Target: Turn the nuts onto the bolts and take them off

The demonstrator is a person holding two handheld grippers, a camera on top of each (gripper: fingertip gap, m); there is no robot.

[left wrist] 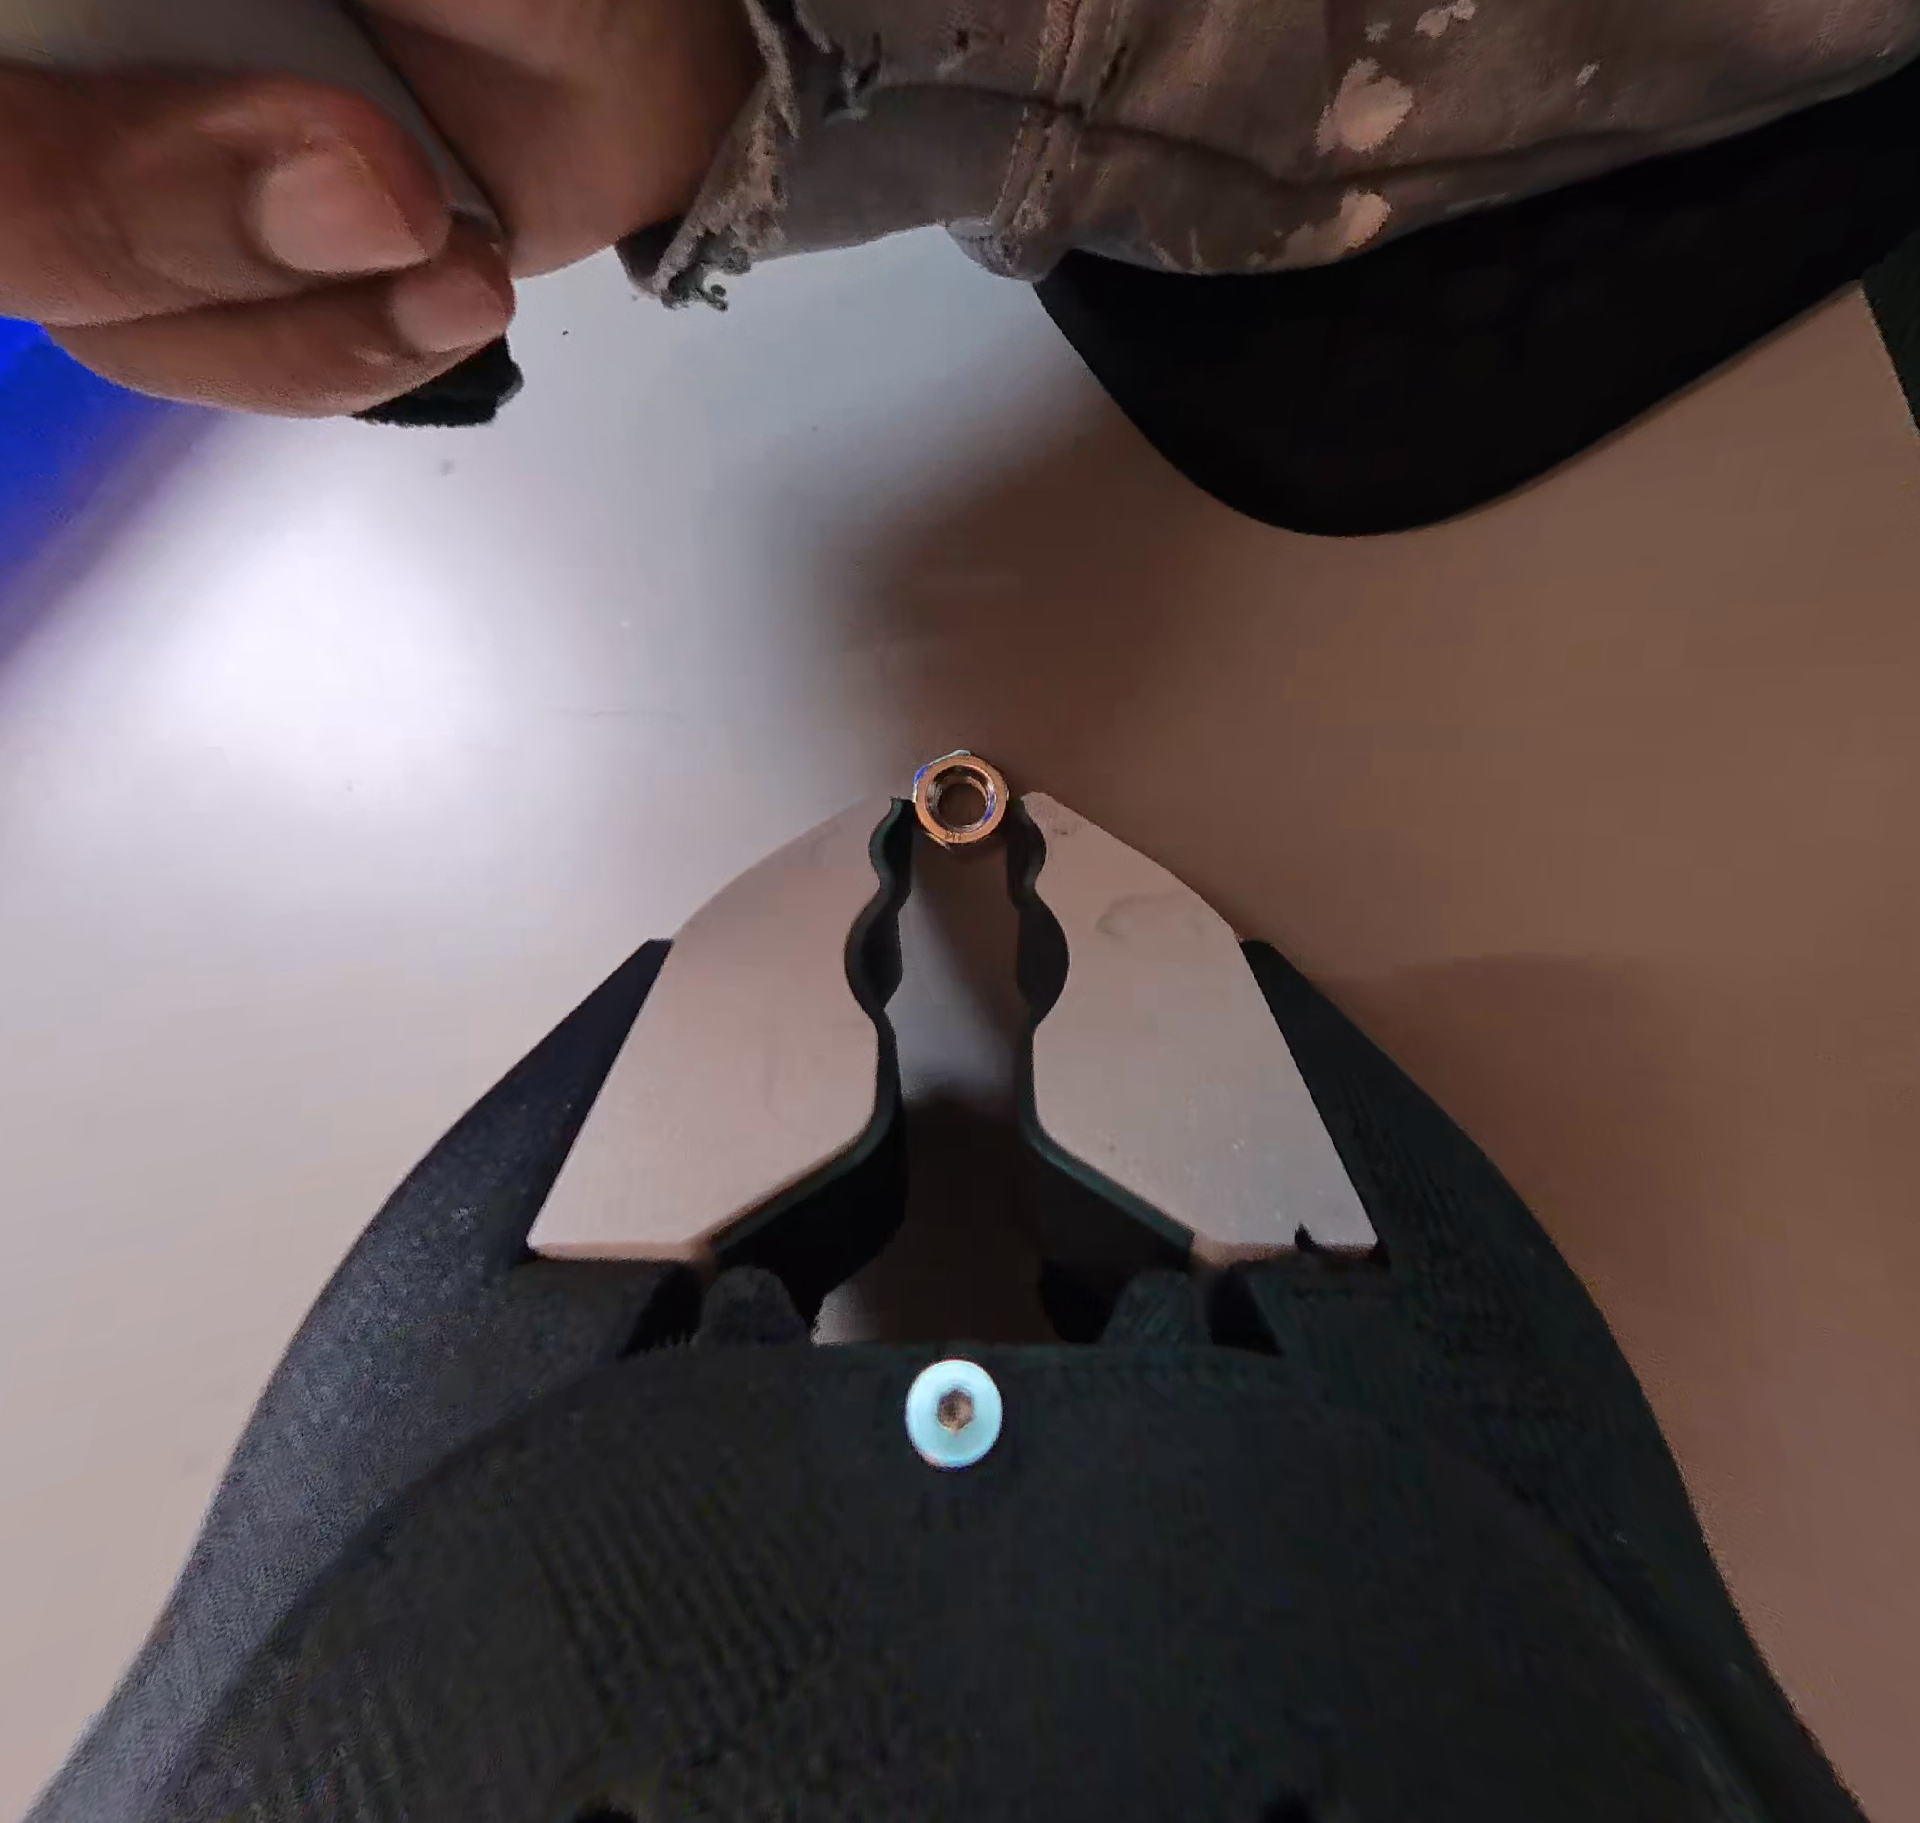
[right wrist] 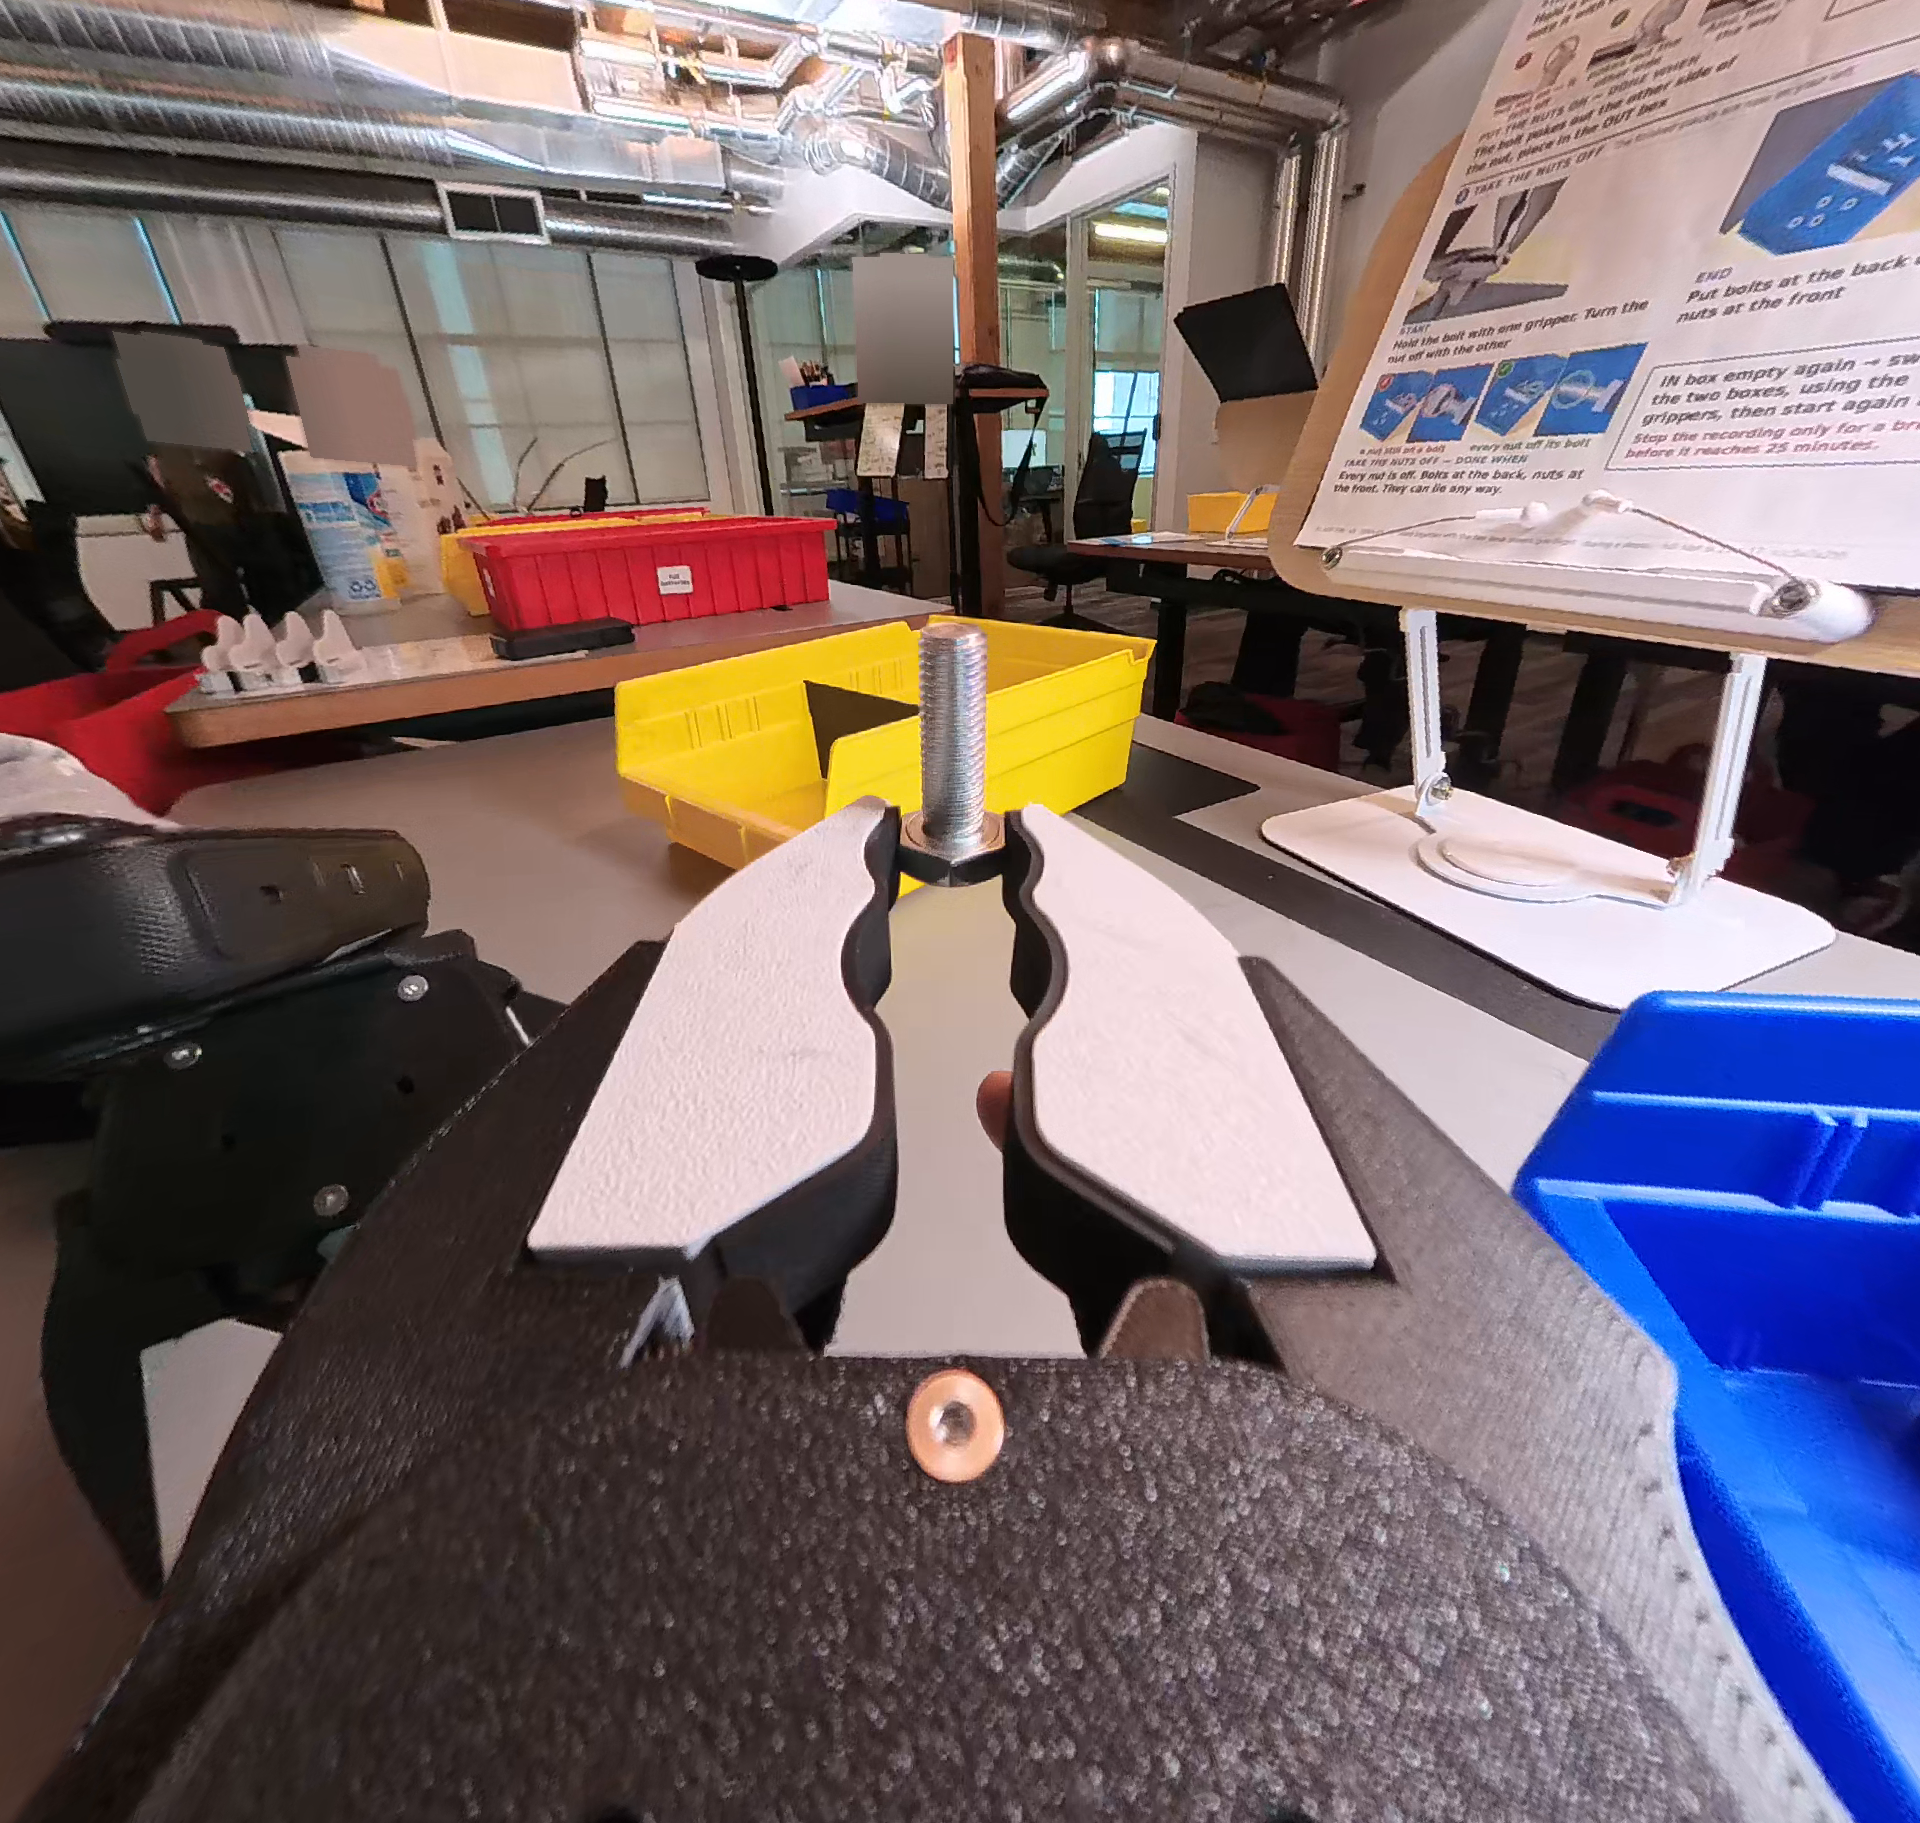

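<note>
My left tongs point down at the counter, their tips clamped on a small hex nut with its hole facing the camera. My right tongs are clamped on the hex head of a silver bolt, its threaded shank standing upright. Behind the bolt sits a yellow bin; a blue bin is near right.

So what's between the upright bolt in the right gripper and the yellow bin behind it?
Nothing shows between them. In the right wrist view the bolt, head clamped in the right gripper, stands against the yellow bin; only bare table lies around the bin.
</note>
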